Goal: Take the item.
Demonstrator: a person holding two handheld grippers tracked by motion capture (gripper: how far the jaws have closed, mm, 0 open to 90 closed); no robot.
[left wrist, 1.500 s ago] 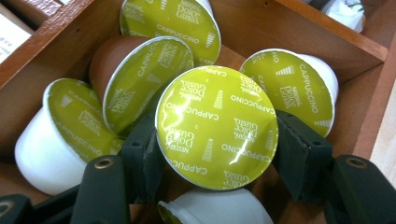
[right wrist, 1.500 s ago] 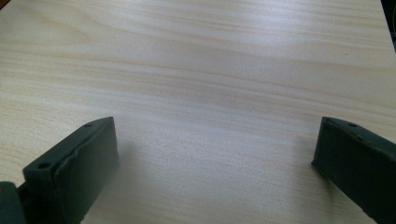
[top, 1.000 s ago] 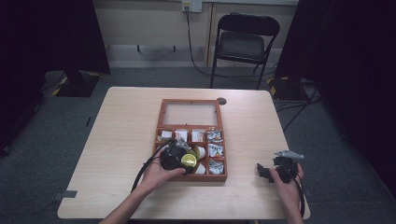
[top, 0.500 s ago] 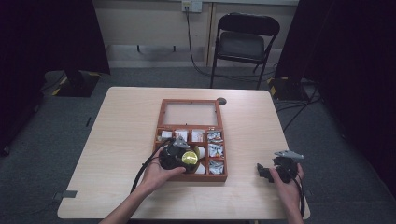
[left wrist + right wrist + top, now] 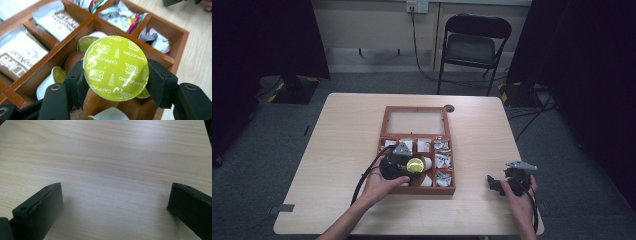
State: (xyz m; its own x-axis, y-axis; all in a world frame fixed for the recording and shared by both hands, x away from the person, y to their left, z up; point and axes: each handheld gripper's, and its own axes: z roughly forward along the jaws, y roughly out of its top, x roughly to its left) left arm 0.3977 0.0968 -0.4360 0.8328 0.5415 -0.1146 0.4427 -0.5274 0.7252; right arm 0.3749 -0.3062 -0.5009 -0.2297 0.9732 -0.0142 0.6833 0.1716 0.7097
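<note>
Left gripper [image 5: 412,165] is clamped on a yellow-lidded coffee capsule [image 5: 115,68], jaws pressing on its sides under the foil rim, lid facing the left gripper view's camera. Capsule sits over the near-left compartment of the wooden box [image 5: 385,121], just above more capsules [image 5: 88,41] lying loose in that same compartment. Can't tell whether its base is clear of them or resting on them.

Step, as I read it: pod gripped, at the box, either being lifted out or set in. Pictures don't settle which. Next move needs a straight vertical path so the pod clears the wooden dividers and doesn't drag neighbouring capsules. Squeeze should stay light, since the thin wall will probably dent.

Far and right compartments hold sachets [image 5: 54,20], not involved. Glass-paned lid lies flat at the far side.

Pose: left hand [image 5: 379,184] reaches in from the near edge, wrapped round the gripper body, jaws pointing right across the box. Right gripper [image 5: 498,184] is parked on the table [image 5: 337,130], well right of the box, jaws wide apart with nothing between them, bare wood below.
</note>
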